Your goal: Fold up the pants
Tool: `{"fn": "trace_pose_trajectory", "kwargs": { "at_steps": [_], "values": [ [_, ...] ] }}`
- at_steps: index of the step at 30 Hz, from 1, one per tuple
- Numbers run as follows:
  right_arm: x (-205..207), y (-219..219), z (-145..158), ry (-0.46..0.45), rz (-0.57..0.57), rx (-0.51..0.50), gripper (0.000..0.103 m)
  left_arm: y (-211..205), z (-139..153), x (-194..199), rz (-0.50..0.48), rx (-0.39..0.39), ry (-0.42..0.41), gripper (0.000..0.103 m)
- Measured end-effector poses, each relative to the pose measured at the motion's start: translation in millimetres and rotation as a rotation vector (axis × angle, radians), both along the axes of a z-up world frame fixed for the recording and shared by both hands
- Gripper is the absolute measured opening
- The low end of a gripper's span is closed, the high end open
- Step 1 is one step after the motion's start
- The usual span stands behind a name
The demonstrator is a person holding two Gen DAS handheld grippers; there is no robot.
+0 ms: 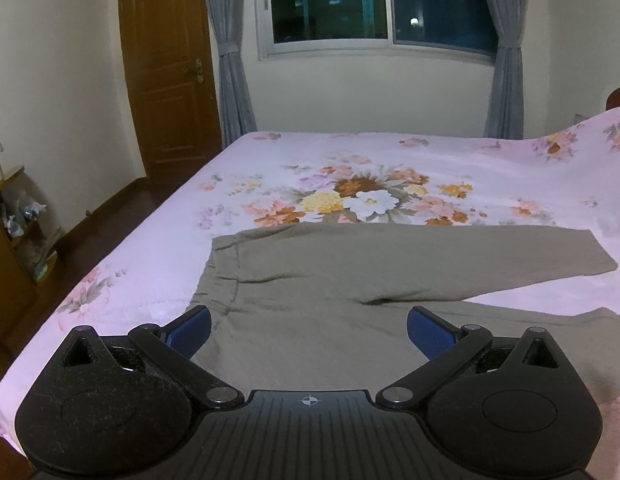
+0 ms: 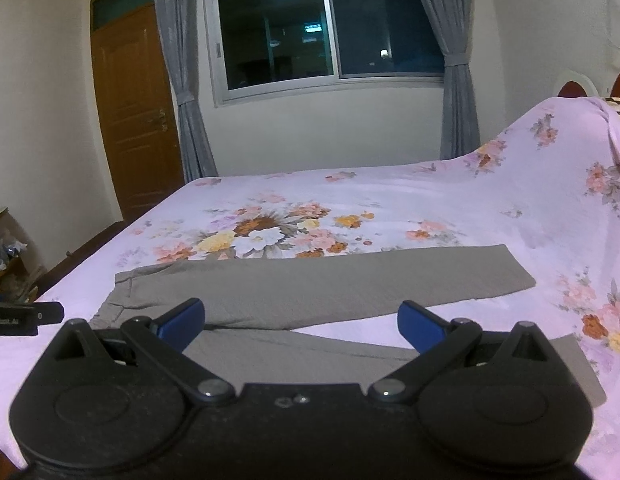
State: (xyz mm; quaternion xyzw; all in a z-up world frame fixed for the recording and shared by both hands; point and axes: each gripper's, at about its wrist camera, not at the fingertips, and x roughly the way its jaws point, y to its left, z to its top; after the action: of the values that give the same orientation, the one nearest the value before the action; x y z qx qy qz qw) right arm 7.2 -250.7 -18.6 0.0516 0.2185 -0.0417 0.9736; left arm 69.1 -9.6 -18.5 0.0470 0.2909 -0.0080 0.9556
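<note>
Grey-olive pants (image 1: 330, 280) lie spread flat on the floral bedspread, waistband to the left, the two legs running right in a V. In the right wrist view the same pants (image 2: 310, 288) show the far leg ending at the right and the near leg passing under the gripper. My left gripper (image 1: 308, 330) hovers open over the hip area near the waistband, its blue pads wide apart and holding nothing. My right gripper (image 2: 300, 322) is open too, above the crotch and near leg. The left tool's black tip (image 2: 26, 316) pokes in at the left edge.
The pink floral bed cover (image 1: 370, 184) rises over pillows at the right (image 2: 570, 152). Beyond the bed stand a window with grey curtains (image 1: 230, 60) and a wooden door (image 1: 166, 72). A low shelf (image 1: 14, 232) stands on the floor at left.
</note>
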Motion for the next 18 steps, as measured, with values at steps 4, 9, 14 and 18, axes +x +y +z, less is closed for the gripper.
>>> {"fn": "trace_pose_trajectory", "kwargs": {
  "at_steps": [4, 9, 14, 18],
  "values": [
    [11.3, 2.8, -2.2, -0.001, 0.014, -0.015, 0.103, -0.3, -1.3, 12.7, 0.005, 0.009, 0.006, 0.103],
    [27.7, 5.3, -2.9, -0.004, 0.034, -0.025, 0.103, 4.7, -6.0, 33.0, 0.021, 0.014, 0.016, 0.103],
    [48.4, 8.0, -7.0, 0.006, 0.051, -0.033, 0.103, 9.6, -14.0, 54.2, 0.029, 0.021, 0.032, 0.103],
    [63.3, 11.6, -11.5, 0.011, 0.075, -0.039, 0.103, 14.0, -21.0, 74.1, 0.032, 0.022, 0.047, 0.103]
  ]
}}
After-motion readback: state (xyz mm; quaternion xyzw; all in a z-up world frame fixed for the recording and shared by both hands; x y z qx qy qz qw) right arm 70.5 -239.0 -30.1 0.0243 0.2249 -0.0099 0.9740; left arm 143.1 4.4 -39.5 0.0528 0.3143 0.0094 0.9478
